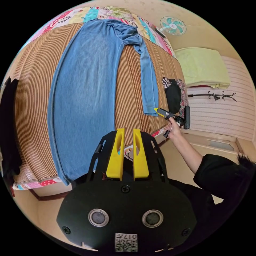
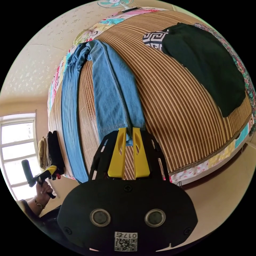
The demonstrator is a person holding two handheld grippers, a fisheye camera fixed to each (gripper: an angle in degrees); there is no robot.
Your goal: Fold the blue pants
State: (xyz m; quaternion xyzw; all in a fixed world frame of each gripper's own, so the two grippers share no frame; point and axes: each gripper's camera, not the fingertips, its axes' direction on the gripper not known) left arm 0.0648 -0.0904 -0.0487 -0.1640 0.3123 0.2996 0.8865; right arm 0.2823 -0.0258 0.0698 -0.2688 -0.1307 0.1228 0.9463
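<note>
The long blue denim pants (image 1: 85,88) lie flat on the striped brown bamboo mat (image 1: 29,106) that covers the bed, with the two legs spread apart like a big V and the waist bunched up at the far end near the patchwork quilt edge (image 1: 112,12). In the left gripper view, the left gripper (image 1: 128,132) with yellow jaws hangs over the near edge of the mat, between the two legs; its jaws sit close together with just a thin gap, and they hold nothing. In the right gripper view, the right gripper (image 2: 129,130) is right at the hem of the narrow leg (image 2: 114,90), and a small bit of blue cloth sits between its two yellow jaws, so it looks like it is pinching the hem corner, though I cannot tell how tight. The step looks like bringing this leg over onto the wide leg. To do it well, I think the right gripper should keep a firm bite on the hem, lift it just a little off the mat, and carry it across so the edges line up. The left gripper could press the other leg's hem so it does not slide. A folded dark green garment (image 2: 208,64) lies well apart, so it should not get in the way.
</note>
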